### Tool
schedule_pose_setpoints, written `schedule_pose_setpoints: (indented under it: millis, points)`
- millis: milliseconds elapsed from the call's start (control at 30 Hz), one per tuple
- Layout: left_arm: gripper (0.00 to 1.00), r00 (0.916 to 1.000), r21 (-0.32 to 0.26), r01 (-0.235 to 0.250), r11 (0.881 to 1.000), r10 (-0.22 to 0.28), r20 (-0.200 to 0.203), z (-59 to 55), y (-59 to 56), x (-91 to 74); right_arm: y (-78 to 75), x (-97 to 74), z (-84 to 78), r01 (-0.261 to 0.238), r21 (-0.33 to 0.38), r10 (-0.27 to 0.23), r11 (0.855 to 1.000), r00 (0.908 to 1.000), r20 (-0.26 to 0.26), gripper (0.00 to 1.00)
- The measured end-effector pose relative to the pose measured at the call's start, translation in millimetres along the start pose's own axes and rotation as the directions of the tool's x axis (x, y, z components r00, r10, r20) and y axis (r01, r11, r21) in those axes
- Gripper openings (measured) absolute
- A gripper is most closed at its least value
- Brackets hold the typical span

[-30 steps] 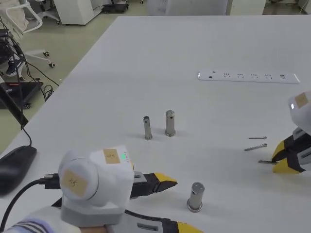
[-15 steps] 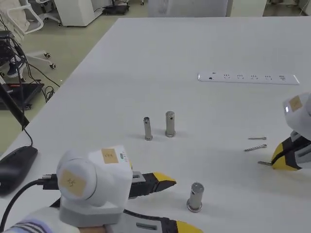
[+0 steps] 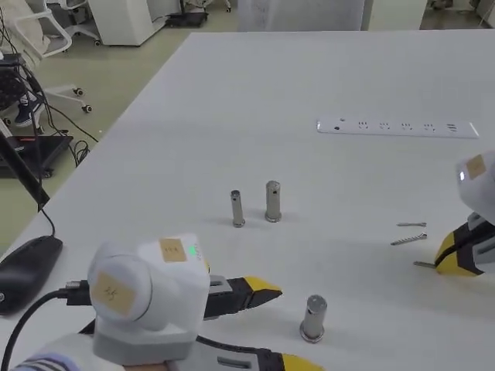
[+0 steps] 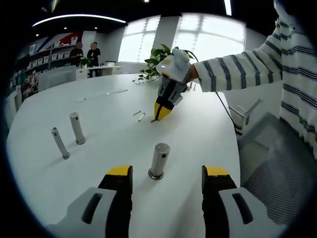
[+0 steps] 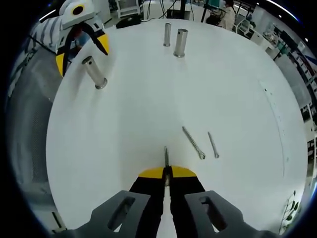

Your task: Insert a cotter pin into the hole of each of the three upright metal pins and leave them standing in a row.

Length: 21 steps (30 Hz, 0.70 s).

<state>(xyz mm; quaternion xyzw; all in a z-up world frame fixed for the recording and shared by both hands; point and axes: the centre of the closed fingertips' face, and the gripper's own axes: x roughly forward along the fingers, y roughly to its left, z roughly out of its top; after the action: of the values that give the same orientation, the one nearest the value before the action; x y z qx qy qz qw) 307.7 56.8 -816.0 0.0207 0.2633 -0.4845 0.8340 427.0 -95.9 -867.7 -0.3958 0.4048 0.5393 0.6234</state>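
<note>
The right gripper (image 5: 167, 173), at the right of the table (image 3: 232, 100), is clenched on one cotter pin (image 5: 166, 157). Two loose cotter pins (image 5: 193, 143) lie just beyond it. The left gripper (image 4: 167, 172) gapes wide, with the near metal pin (image 4: 159, 161) upright just ahead. Two far metal pins (image 3: 272, 201) stand together across open tabletop. A power strip (image 3: 397, 127) lies far right and a mouse (image 3: 27, 263) sits at the left edge.

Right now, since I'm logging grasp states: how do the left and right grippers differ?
The left gripper has open, empty jaws; the right gripper has jaws shut on a cotter pin. The left gripper faces the nearest metal pin, just beyond its jaws; the right gripper sits near two loose cotter pins. Both have black jaws with yellow tips.
</note>
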Motion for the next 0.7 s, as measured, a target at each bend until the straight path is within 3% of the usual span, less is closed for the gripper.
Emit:
schedule_pose_setpoints:
  millis: [267,700]
  points:
    - [0.56,0.9999,-0.008,-0.003,1.000,0.003,0.016,4.7,-0.2,-2.6,3.7,-1.0,-0.9,0.000,-0.033,0.000,0.999,0.9999,-0.015,0.03]
    - [0.56,0.9996,0.008,0.000,1.000,0.000,0.028,11.8,-4.0,-4.7,5.9,-7.9,6.2,0.018,-0.040,-0.018,0.999,0.9998,0.012,0.03]
